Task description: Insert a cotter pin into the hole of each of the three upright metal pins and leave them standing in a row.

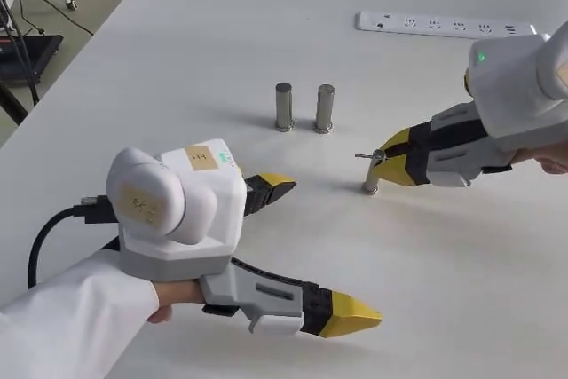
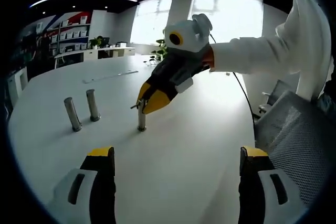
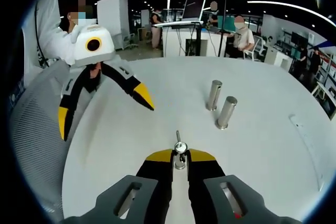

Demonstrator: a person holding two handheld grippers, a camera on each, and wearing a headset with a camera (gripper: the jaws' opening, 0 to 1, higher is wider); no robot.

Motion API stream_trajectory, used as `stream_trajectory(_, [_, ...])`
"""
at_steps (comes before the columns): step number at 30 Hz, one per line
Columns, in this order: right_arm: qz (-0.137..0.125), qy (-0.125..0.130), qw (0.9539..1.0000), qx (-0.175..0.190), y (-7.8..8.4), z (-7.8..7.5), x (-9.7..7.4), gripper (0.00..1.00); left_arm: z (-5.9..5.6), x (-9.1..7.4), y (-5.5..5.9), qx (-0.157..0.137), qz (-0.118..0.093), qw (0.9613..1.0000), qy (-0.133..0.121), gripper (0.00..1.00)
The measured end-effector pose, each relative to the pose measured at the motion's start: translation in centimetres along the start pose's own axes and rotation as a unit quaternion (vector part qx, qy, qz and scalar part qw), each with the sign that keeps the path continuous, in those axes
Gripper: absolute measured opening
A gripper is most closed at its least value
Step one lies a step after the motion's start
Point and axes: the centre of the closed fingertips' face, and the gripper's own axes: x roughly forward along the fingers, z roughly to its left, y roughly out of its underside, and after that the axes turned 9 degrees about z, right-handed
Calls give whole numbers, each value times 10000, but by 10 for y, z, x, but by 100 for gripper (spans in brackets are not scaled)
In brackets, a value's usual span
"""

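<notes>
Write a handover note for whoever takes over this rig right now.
Left gripper: open, empty, above the table.
Right gripper: shut on a cotter pin at the top of the nearest metal pin; the cotter pin's tip sticks out past it, so it looks partly inserted.
Two other metal pins: upright side by side, no cotter pins visible.
Left to do: finish this one, do the other two, form the row.

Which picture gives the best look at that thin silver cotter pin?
The right gripper view: the thin silver cotter pin sits centred, close up, at the right gripper's shut jaws. In the head view it's a small sideways sliver; in the left gripper view, a faint speck.
</notes>
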Motion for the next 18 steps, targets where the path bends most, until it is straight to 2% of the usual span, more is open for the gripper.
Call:
stream_trajectory(6, [-34, -9, 10000, 3, 0, -2, 0, 5, 4, 1, 4, -77, 100, 9999, -80, 99])
stream_trajectory(8, [-171, -2, 9998, 91, -5, -3, -2, 5, 4, 2, 5, -75, 118, 9999, -98, 99])
stream_trajectory(11, [-274, 84, 9995, 129, -10, -6, -6, 13, 4, 1, 6, -70, 153, 9998, -99, 99])
stream_trajectory(16, [-241, 203, 9994, 125, -9, -8, -13, 14, 4, -1, 3, -69, 124, 9998, -120, 99])
stream_trajectory(18, [-403, 302, 9983, 277, -13, -7, -21, 18, 5, -4, 1, -103, 77, 9998, -138, 99])
